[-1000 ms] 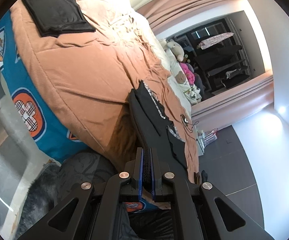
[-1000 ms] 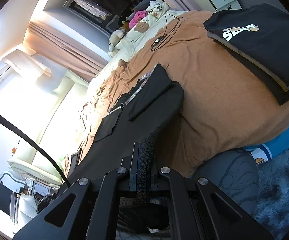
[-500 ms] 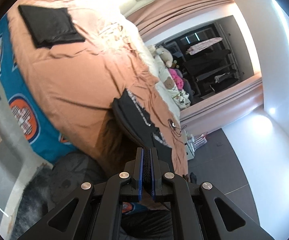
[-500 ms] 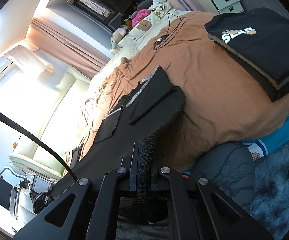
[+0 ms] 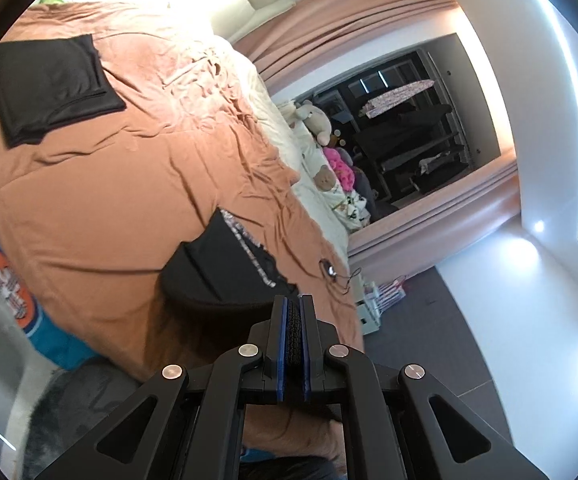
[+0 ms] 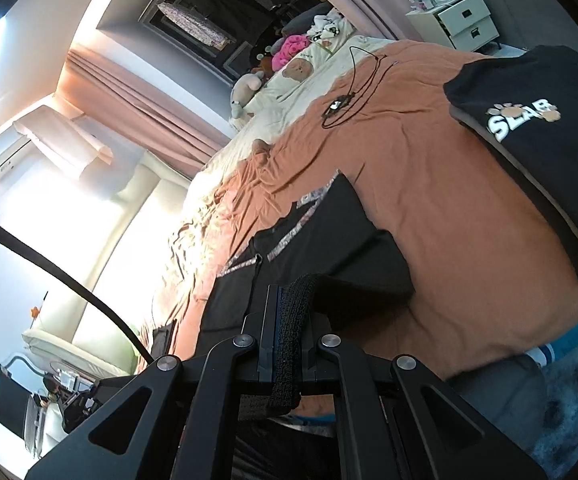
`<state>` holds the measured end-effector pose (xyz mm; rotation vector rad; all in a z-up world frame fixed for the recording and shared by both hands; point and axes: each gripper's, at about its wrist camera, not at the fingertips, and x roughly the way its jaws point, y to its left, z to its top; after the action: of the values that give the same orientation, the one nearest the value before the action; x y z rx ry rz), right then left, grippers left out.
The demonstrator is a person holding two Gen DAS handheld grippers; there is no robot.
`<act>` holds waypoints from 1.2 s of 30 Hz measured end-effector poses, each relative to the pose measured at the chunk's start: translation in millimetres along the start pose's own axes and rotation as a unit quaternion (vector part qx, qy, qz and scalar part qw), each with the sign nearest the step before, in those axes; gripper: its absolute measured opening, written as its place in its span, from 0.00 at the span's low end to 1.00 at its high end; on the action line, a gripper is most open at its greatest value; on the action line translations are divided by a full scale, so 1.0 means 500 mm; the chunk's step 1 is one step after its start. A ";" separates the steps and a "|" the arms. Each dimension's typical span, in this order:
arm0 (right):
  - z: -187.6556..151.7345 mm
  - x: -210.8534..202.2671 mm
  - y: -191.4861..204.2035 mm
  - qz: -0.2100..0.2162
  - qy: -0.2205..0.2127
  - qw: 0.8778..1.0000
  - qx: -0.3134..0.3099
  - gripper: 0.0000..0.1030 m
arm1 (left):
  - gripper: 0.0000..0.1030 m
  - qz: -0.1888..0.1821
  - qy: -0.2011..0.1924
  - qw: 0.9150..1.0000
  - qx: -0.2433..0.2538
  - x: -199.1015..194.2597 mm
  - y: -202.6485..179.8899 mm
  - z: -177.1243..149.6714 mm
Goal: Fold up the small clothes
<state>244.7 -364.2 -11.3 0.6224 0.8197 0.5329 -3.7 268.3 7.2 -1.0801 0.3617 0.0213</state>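
Item: black garment (image 5: 225, 268). We have lifted its near hem farther over the bed (image 5: 109, 184); left tongs (image 5: 293, 312) and right tongs (image 6: 289, 304) clamp it, fold underway.

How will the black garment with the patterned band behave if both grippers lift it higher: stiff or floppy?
Probably floppy: the black garment already sags and bends between the left gripper and right gripper. Likely light, as thin pinched edges carry it. It may drag across the orange bedcover.

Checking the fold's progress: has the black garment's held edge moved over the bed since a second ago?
Yes. The garment has been drawn up and forward over the bedspread.
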 end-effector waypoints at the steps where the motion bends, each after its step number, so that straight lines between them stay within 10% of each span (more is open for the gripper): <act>1: 0.009 0.012 0.000 0.001 0.001 1.000 0.001 0.02 | 0.05 0.000 -0.001 1.000 -0.001 0.006 -0.002 0.005; 36: 0.227 0.364 0.005 -0.066 0.049 0.996 0.033 0.02 | 0.05 0.083 0.055 0.994 -0.043 0.435 0.083 0.212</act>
<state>438.8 -277.9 -40.9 0.6016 0.9667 0.4202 222.7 345.4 -49.0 -1.1370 0.5543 0.1274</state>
